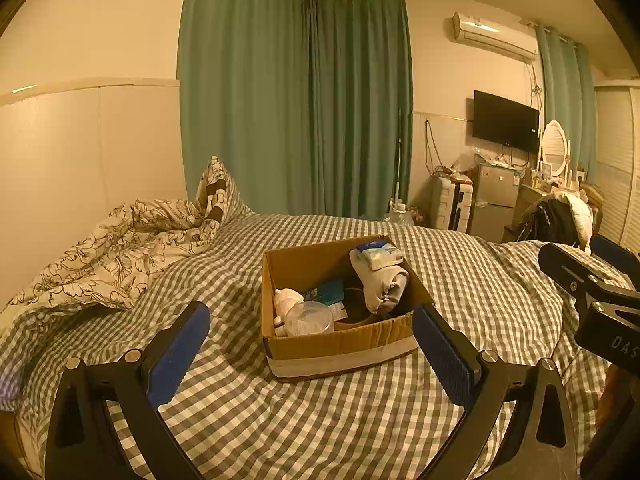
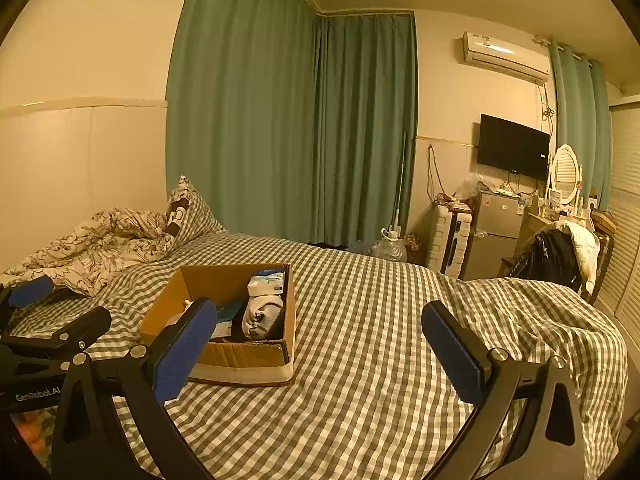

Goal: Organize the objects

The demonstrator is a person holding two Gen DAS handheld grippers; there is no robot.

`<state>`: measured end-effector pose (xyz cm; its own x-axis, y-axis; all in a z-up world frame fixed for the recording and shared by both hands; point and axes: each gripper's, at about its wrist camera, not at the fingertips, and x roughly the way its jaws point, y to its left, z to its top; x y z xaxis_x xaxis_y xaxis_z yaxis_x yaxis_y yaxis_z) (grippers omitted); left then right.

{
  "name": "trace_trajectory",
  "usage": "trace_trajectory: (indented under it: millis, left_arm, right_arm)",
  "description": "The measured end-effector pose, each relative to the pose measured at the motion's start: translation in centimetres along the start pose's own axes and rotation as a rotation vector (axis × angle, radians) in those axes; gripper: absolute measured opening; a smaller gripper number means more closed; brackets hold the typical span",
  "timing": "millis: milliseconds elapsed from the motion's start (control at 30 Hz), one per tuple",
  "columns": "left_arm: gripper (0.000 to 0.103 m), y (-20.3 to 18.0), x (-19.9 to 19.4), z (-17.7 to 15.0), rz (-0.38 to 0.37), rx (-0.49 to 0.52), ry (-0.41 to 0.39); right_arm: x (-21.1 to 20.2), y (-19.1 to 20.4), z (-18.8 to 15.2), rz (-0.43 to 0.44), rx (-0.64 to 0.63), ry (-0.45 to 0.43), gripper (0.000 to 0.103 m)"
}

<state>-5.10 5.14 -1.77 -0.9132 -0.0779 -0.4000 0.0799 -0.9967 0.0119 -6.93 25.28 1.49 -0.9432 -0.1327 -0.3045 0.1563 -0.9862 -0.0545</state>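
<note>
An open cardboard box (image 1: 340,340) sits on the checked bed cover (image 1: 280,420); it also shows in the right wrist view (image 2: 244,354). In it lie a rolled grey cloth (image 1: 382,284), a tissue pack (image 1: 380,254), a clear plastic tub (image 1: 310,318), a white item (image 1: 286,298) and a blue packet (image 1: 326,292). My left gripper (image 1: 311,344) is open and empty, its jaws either side of the box's near wall. My right gripper (image 2: 318,344) is open and empty, to the right of the box. The cloth (image 2: 262,316) and tissue pack (image 2: 267,283) show there too.
A crumpled floral duvet (image 1: 112,256) and a pillow (image 1: 218,188) lie at the left of the bed. Green curtains (image 1: 296,100) hang behind. A fridge (image 1: 494,200), a TV (image 1: 505,120), a chair with clothes (image 1: 560,216) and a wardrobe (image 1: 618,160) stand at the right.
</note>
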Motion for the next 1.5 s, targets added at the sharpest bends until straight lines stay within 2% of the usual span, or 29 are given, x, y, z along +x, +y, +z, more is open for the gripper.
trace_trajectory:
  millis: [800, 1500]
  left_arm:
    - [0.103, 0.9, 0.5, 0.0, 0.033, 0.002, 0.010]
    - [0.103, 0.9, 0.3, -0.2, 0.026, -0.004, 0.017]
  right_arm:
    - [0.2, 0.4, -0.2, 0.007, -0.014, 0.010, 0.103]
    - [0.5, 0.4, -0.4, -0.001, -0.021, 0.019, 0.103]
